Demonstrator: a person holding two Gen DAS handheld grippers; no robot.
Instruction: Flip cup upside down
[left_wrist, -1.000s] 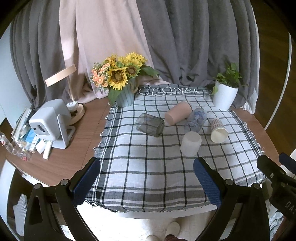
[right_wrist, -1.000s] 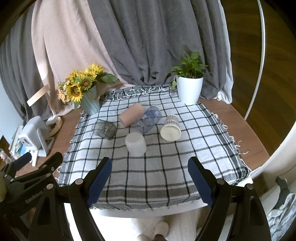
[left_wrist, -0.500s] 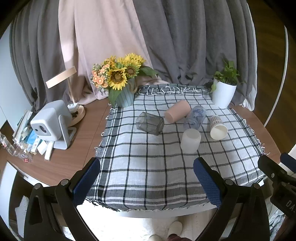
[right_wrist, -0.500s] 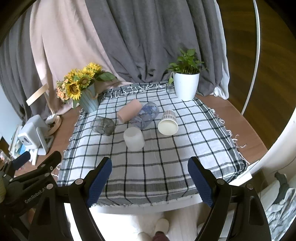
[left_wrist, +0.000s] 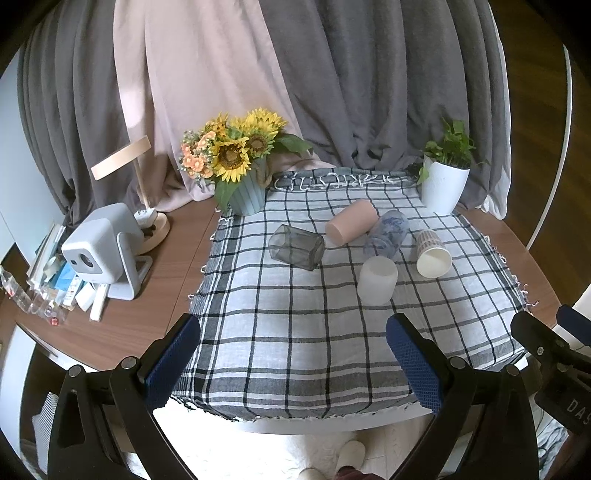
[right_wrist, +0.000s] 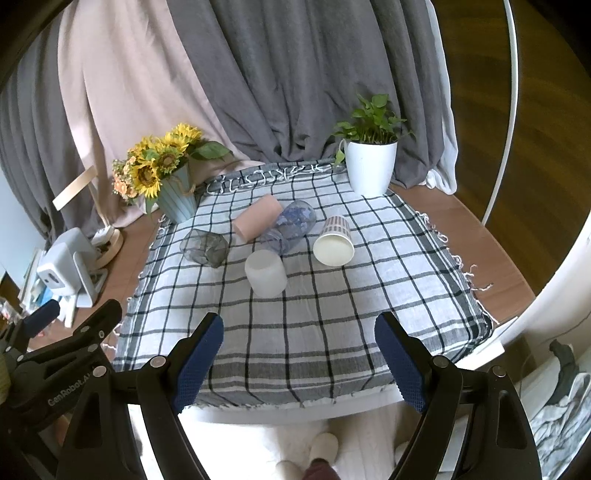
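Five cups on a checked cloth (left_wrist: 295, 332) covering the round wooden worktop (left_wrist: 110, 332). The left gripper (left_wrist: 293, 354) and the right gripper (right_wrist: 299, 350) hover above the cloth's near edge, each with fingers spread wide apart and nothing between them. The frosted white cup (right_wrist: 265, 272) stands mouth-down near the cloth's centre. Behind it, toward the far edge, four cups lie on their sides — a dark glass cup (right_wrist: 205, 246) at the left, a pink cup (right_wrist: 257, 218), a blue-patterned clear cup (right_wrist: 291, 226) touching the pink one, and a paper cup (right_wrist: 334, 242) at the right, its mouth facing the near edge. A sunflower vase (left_wrist: 242, 173) stands at the cloth's far-left corner and a potted plant (right_wrist: 371, 158) at the far-right corner.
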